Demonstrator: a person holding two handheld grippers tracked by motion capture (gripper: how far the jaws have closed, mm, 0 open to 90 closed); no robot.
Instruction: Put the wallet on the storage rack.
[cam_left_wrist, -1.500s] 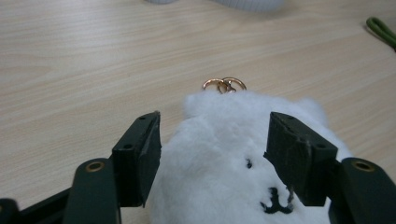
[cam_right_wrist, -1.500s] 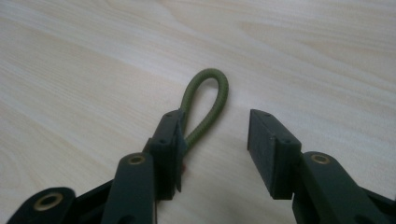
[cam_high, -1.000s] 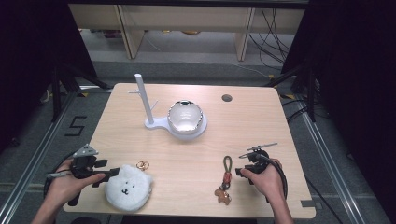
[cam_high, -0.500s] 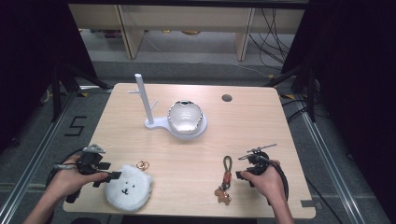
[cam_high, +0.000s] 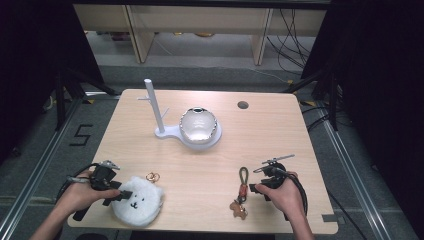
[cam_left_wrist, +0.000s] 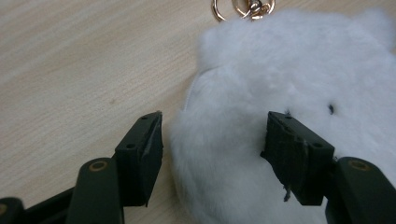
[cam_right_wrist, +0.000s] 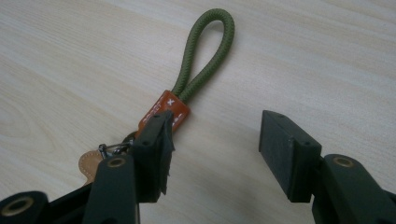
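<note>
My left tool (cam_high: 121, 192) straddles the near-left edge of the white plush bear (cam_high: 138, 205), jaws spread and just easing inward. My right tool (cam_high: 252, 189), released and just widened, sits right of the cord keychain (cam_high: 242, 192), which runs near-to-far. Worktop (cam_high: 280, 130) beyond is roomy.

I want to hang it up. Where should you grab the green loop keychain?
Probably by the orange tag just under the green loop, coming from above with one jaw each side. The keychain lies flat, and that leaves the loop free for hanging. The right gripper stands open beside it.
</note>
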